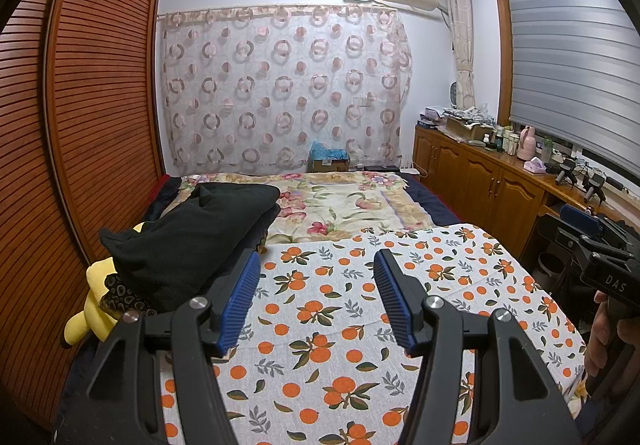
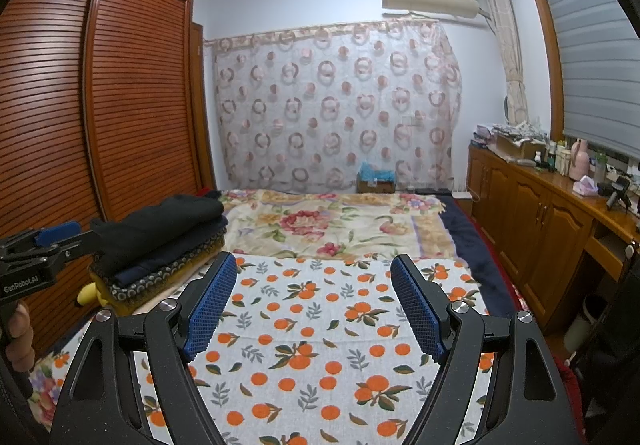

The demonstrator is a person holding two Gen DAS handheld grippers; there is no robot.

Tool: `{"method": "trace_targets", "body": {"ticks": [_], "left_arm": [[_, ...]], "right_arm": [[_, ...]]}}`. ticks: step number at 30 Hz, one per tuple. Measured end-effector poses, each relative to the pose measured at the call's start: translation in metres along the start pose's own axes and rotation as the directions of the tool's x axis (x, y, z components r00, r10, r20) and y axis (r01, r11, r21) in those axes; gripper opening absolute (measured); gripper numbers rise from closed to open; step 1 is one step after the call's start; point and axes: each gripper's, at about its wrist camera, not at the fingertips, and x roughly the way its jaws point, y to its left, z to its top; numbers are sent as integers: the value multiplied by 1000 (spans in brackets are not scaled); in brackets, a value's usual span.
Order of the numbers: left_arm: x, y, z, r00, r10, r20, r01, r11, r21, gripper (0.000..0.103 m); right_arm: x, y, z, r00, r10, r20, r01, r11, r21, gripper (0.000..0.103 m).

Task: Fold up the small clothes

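A white cloth printed with oranges (image 1: 332, 309) lies spread flat on the bed, with a faint crease across it. My left gripper (image 1: 318, 257) hovers above it, its blue pads (image 1: 240, 297) apart and nothing between them. My right gripper (image 2: 315, 261) stands open wider over the same cloth (image 2: 320, 325), also holding nothing. A stack of folded clothes (image 1: 192, 241), black on top, sits at the cloth's left edge. The right wrist view shows that stack (image 2: 160, 241) in layers, with the left gripper (image 2: 76, 235) beside it. The right gripper (image 1: 576, 225) shows at the right edge.
A slatted wooden wardrobe (image 1: 80, 125) lines the left side. A yellow plush toy (image 1: 94, 301) lies under the stack. A floral blanket (image 2: 328, 225) covers the far bed. A cluttered wooden cabinet (image 2: 540, 225) runs along the right, with a bin (image 2: 580, 321) below. A hand (image 2: 18, 325) grips the left handle.
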Motion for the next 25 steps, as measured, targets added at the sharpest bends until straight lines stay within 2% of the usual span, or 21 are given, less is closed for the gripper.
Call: {"method": "trace_targets", "body": {"ticks": [25], "left_arm": [[1,2,-1,1000,0,1,0,1000,0,59]], "right_arm": [[0,1,-1,1000,-2,3,2,1000,0,82]]}}
